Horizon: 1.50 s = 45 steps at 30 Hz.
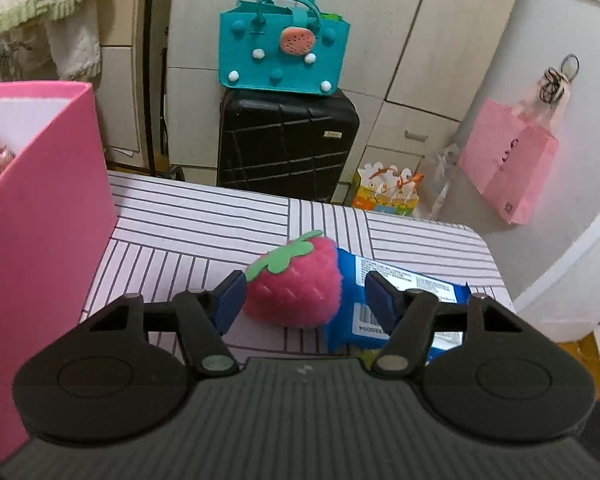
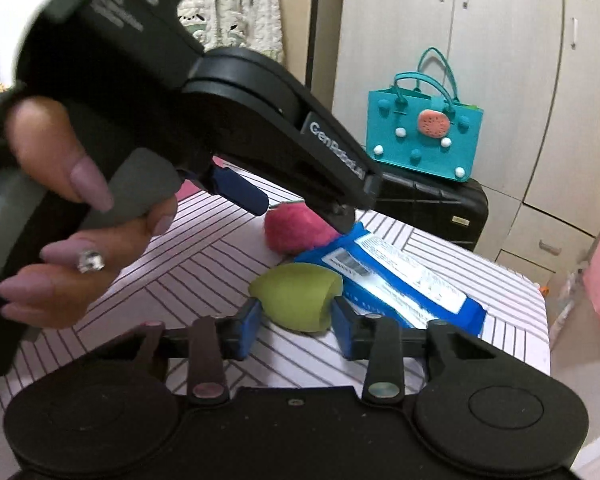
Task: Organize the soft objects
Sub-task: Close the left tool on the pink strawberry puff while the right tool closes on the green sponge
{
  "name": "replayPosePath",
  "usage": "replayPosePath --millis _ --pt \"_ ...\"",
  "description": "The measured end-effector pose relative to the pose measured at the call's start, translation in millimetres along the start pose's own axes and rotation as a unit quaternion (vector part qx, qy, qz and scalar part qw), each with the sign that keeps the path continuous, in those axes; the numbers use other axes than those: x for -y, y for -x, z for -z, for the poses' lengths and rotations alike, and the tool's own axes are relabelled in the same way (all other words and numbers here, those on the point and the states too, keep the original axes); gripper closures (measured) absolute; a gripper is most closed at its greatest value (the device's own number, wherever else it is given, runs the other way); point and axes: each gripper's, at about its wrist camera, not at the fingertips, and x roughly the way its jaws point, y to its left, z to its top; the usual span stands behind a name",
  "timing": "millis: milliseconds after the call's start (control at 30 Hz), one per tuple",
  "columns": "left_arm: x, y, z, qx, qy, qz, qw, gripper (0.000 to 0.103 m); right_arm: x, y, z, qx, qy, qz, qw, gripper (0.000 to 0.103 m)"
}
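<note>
The left gripper (image 1: 304,300) is hovering low over the table with its blue-padded fingers (image 1: 230,304) spread apart, one on either side of a fluffy pink plush strawberry with a green felt leaf cap (image 1: 296,284). The pads are sitting just beside the toy; the left pad looks close to touching it, though real contact cannot be told. The strawberry is lying on the white tablecloth with dark stripes (image 1: 188,232), its right side against a blue plastic packet with a white printed label (image 1: 404,300).

The right gripper (image 2: 296,320) is also spread wide, its blue pads (image 2: 346,330) flanking a smooth green egg-shaped sponge (image 2: 300,296) that is resting on the cloth beside the same blue packet. Nothing is being squeezed by either tool. In the right wrist view, the person's left hand (image 2: 64,232), with long mauve nails, is wrapping the other tool's handle.

A tall pink cardboard box (image 1: 48,216) is standing at the table's left edge. Behind the table, a teal felt handbag (image 1: 284,48) is sitting on top of a black hard-shell suitcase (image 1: 288,140), and a pink paper bag (image 1: 508,160) is hanging on the wall.
</note>
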Motion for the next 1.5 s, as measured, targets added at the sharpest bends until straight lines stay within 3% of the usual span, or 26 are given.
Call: replayPosePath --millis 433,600,667,933,1267,1500 --pt "4 -20 0 -0.001 0.004 -0.023 0.9997 0.041 23 31 18 -0.008 -0.107 0.012 0.994 0.063" --pt "-1 -25 1 -0.005 0.02 -0.025 0.9995 0.041 25 32 18 -0.006 -0.109 0.021 0.994 0.063" --pt "-3 -26 2 -0.003 0.024 -0.023 0.9994 0.051 25 32 18 -0.005 -0.116 0.02 0.993 0.063" --pt "1 -24 11 0.011 0.007 -0.024 0.9996 0.058 27 33 23 0.005 -0.147 0.027 0.989 0.063" --pt "2 11 21 0.025 0.001 -0.003 0.9997 0.058 21 39 27 0.006 -0.168 0.035 0.985 0.063" --pt "6 46 34 0.029 -0.035 0.026 0.9986 0.058 9 47 26 -0.005 -0.156 0.051 0.986 0.063"
